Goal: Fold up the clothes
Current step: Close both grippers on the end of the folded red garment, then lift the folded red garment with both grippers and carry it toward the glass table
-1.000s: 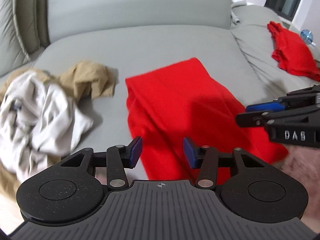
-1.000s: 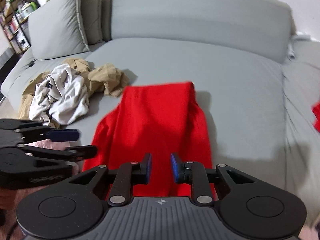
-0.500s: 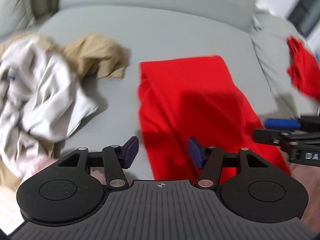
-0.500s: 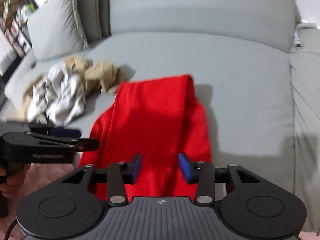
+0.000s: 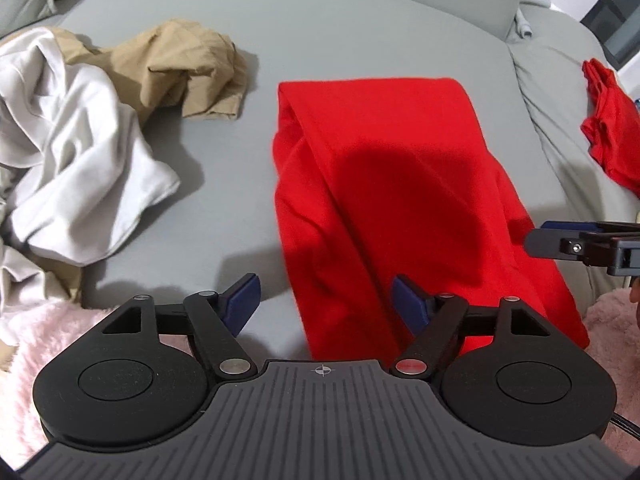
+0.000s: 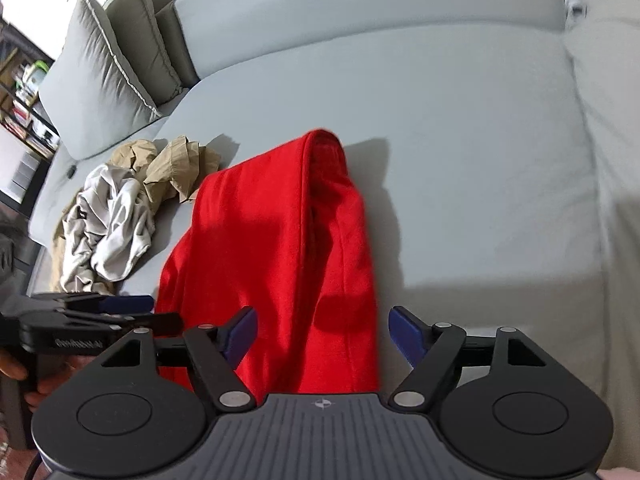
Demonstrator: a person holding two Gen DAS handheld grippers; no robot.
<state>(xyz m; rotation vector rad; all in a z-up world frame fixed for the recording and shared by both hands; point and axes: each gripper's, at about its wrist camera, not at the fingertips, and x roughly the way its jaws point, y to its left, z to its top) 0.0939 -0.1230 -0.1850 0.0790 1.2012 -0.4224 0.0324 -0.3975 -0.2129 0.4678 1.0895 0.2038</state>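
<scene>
A red garment (image 5: 384,184) lies folded lengthwise on the grey sofa seat (image 5: 340,40), its near end hanging over the front edge. It also shows in the right wrist view (image 6: 272,248). My left gripper (image 5: 326,304) is open and empty, just above the garment's near left edge. My right gripper (image 6: 322,332) is open and empty over the garment's near right part. Each gripper shows from the side in the other's view, the right one (image 5: 576,244) and the left one (image 6: 100,316).
A crumpled white garment (image 5: 76,160) and a tan one (image 5: 188,68) lie left of the red one. Another red garment (image 5: 608,120) lies at the far right. Grey cushions (image 6: 108,76) stand at the sofa's left end. Pink fleece (image 5: 24,360) shows below.
Both grippers have opened wider and moved closer to the near end of the red garment. The garment has not moved.
</scene>
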